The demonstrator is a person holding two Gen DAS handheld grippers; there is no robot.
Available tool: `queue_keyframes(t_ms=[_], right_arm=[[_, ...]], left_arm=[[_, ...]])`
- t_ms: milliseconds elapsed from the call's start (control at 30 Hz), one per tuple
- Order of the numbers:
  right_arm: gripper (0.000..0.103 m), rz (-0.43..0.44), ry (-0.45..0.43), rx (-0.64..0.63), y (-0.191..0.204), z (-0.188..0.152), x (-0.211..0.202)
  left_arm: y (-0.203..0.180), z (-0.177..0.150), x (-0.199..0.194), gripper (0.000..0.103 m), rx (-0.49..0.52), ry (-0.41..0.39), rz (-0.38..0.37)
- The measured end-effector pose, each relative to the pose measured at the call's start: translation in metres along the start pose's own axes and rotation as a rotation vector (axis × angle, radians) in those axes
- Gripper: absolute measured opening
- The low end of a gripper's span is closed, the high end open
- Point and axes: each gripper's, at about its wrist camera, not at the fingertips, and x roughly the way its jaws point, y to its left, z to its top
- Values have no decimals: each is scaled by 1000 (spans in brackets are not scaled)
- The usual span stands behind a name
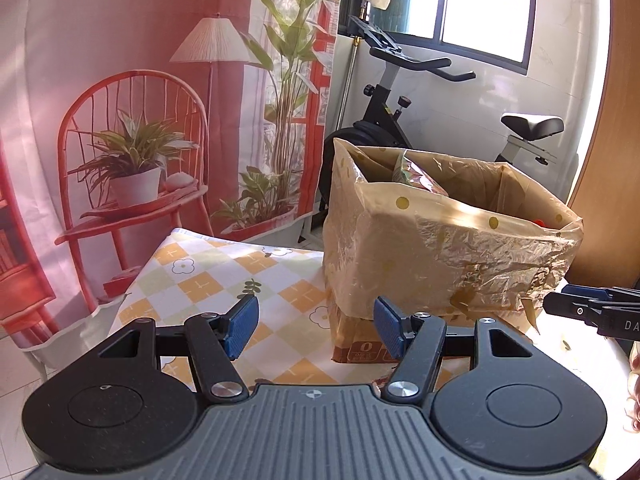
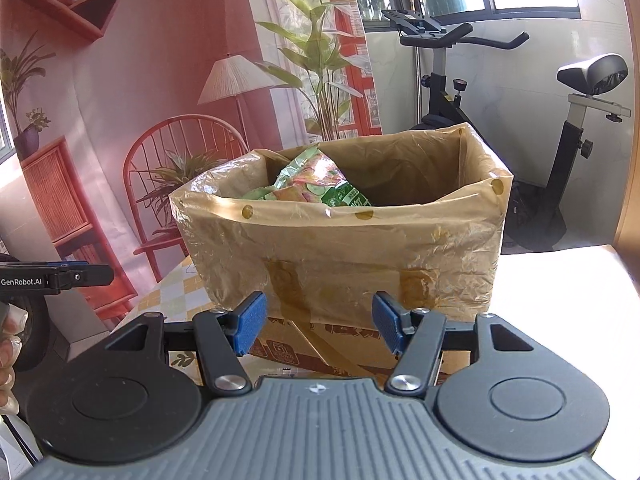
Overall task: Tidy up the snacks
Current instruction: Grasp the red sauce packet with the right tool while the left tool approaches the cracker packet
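A cardboard box [image 1: 420,256] lined with a yellowish dotted plastic bag stands on the table; it also shows in the right wrist view [image 2: 340,256]. A green snack bag [image 2: 316,188] lies inside at the box's left; its top shows in the left wrist view [image 1: 416,176]. A small red thing [image 1: 540,223] peeks out at the box's right rim. My left gripper [image 1: 316,330] is open and empty, low in front of the box's left corner. My right gripper [image 2: 318,326] is open and empty in front of the box's near wall.
The table has a checked orange and white cloth [image 1: 208,276]. A printed backdrop [image 1: 140,100] hangs behind at the left. An exercise bike [image 2: 500,92] stands behind the box. The other gripper shows at each view's edge [image 1: 592,312], [image 2: 56,276].
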Motion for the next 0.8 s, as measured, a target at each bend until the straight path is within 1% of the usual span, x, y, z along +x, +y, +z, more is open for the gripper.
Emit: queue_keyframes(t_ms=[100, 233, 367, 500, 600, 700, 800], right_arm=[[62, 4, 28, 11, 2, -14, 6], [62, 10, 62, 16, 3, -32, 16], [62, 17, 101, 20, 6, -47, 31], [62, 24, 137, 13, 10, -59, 45], [62, 27, 156, 1, 12, -65, 55], [62, 32, 183, 2, 14, -71, 65], [62, 37, 211, 0, 16, -75, 79]], left_arm=[[11, -14, 2, 66, -15, 32, 17], [28, -39, 8, 66, -50, 99, 39], [43, -62, 14, 65, -85, 163, 50], [54, -82, 24, 65, -126, 223, 44], [51, -89, 36, 65, -153, 244, 23], [45, -94, 48, 64, -140, 252, 26], [40, -93, 56, 64, -115, 235, 28]])
